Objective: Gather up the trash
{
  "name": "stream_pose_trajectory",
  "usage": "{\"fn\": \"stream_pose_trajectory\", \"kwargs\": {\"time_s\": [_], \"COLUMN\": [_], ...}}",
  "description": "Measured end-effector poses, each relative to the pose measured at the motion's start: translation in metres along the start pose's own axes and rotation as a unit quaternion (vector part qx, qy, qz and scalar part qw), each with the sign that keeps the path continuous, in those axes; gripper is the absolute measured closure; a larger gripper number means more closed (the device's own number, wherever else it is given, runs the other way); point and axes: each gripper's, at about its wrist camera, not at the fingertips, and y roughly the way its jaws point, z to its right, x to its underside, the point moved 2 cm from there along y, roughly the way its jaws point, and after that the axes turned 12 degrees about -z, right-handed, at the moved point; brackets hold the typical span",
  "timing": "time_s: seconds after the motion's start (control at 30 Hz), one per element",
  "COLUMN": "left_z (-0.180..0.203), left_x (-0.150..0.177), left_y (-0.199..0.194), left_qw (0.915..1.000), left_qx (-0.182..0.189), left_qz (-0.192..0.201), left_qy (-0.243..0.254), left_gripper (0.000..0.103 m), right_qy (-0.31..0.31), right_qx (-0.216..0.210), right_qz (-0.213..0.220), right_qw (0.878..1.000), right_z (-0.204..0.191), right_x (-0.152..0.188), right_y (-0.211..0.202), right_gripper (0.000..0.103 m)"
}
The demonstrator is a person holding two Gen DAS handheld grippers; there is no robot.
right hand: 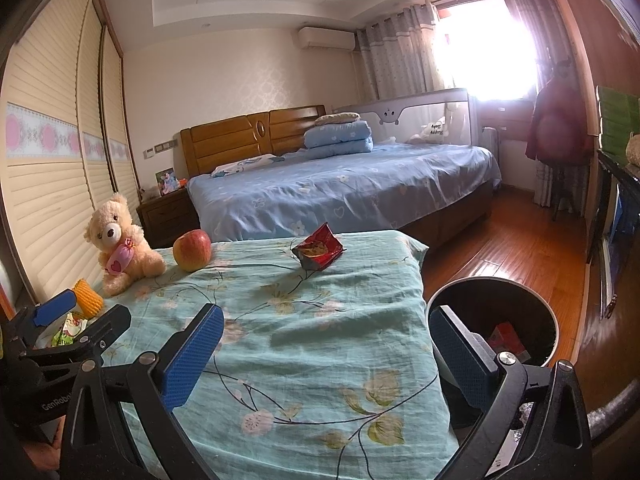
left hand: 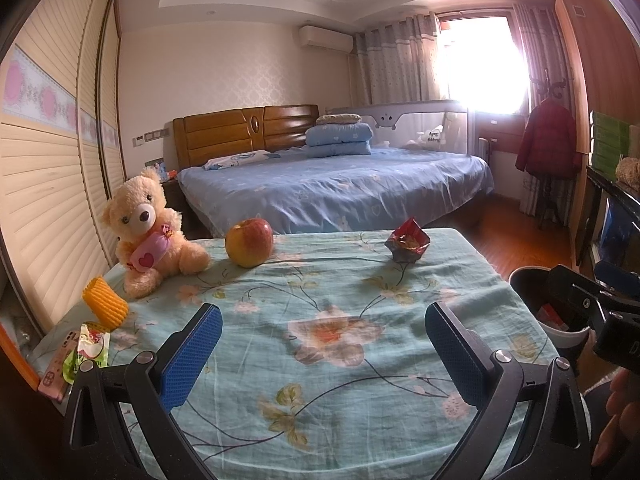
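A crumpled red snack wrapper (left hand: 408, 243) (right hand: 319, 251) lies near the far edge of the table with the floral cloth (left hand: 320, 344). At the left edge lie a yellow foam fruit net (left hand: 105, 302) (right hand: 87, 297) and a green-white wrapper (left hand: 90, 350) (right hand: 68, 330). A black bin (right hand: 494, 312) (left hand: 528, 280) stands right of the table with red trash inside. My left gripper (left hand: 326, 330) hovers open over the near cloth, nothing between its blue pads. My right gripper (right hand: 330, 334) is open too, its right finger over the bin rim.
A teddy bear (left hand: 146, 236) and an apple (left hand: 249, 241) sit at the back left of the table. A phone (left hand: 56, 368) lies at the left edge. Beyond are a blue bed (left hand: 332, 188), wooden floor (right hand: 512, 244) and shelves on the right.
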Motion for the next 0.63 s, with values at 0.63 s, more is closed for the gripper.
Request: {"fn": "stream_pose_trajectory", "kwargs": {"time_s": [0.63], "left_z": [-0.005], "left_x": [-0.001], "left_y": [0.019], "left_qw": [0.9998], "left_qx": [0.009], "left_qz": [-0.019], "left_qy": [0.0], "left_gripper": [0.001], "right_qy": [0.006], "right_qx": [-0.001], "right_qz": [-0.023], "right_qw": [1.0], "right_z": [0.0], "right_x": [0.0], "right_y": [0.017], "right_gripper": [0.0]}}
